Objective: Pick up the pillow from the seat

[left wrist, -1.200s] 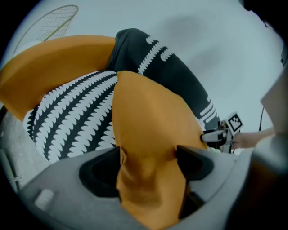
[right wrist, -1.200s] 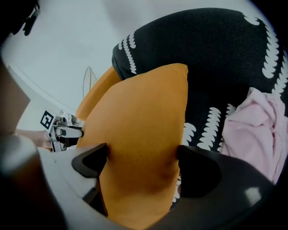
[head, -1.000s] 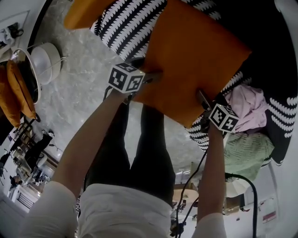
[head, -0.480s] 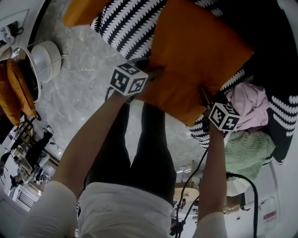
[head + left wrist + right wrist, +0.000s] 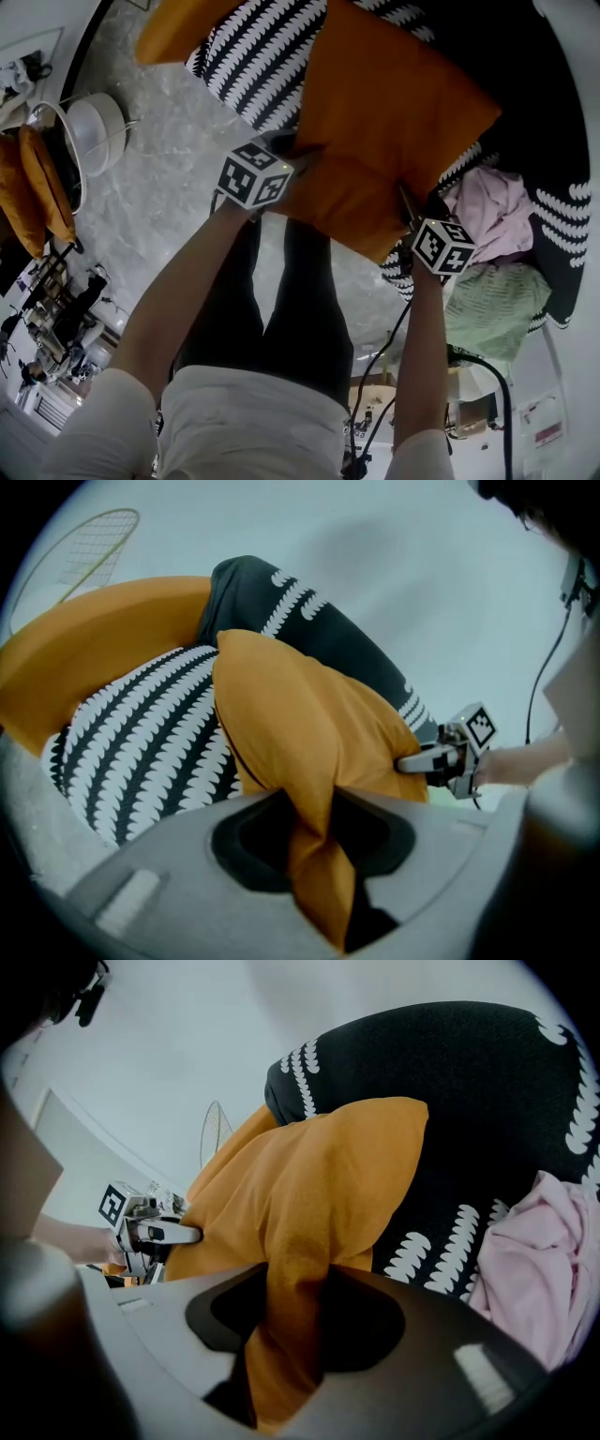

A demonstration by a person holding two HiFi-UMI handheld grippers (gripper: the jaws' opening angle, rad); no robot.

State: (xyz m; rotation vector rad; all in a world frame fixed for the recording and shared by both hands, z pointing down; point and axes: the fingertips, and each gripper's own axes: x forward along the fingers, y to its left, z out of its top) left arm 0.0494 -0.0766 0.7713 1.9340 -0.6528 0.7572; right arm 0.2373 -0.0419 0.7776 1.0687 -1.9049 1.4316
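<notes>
Both my bare arms reach forward and down. The left gripper and right gripper have just been closing, jaws pinching the orange fabric pillow.

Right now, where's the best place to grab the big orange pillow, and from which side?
Grab the soft square orange fabric pillow by its near edge, one pinch close to each front corner, coming from the open front of the black-and-white patterned seat. That edge sticks out and folds thin. The left tongs and right tongs have just closed on it there.
</notes>
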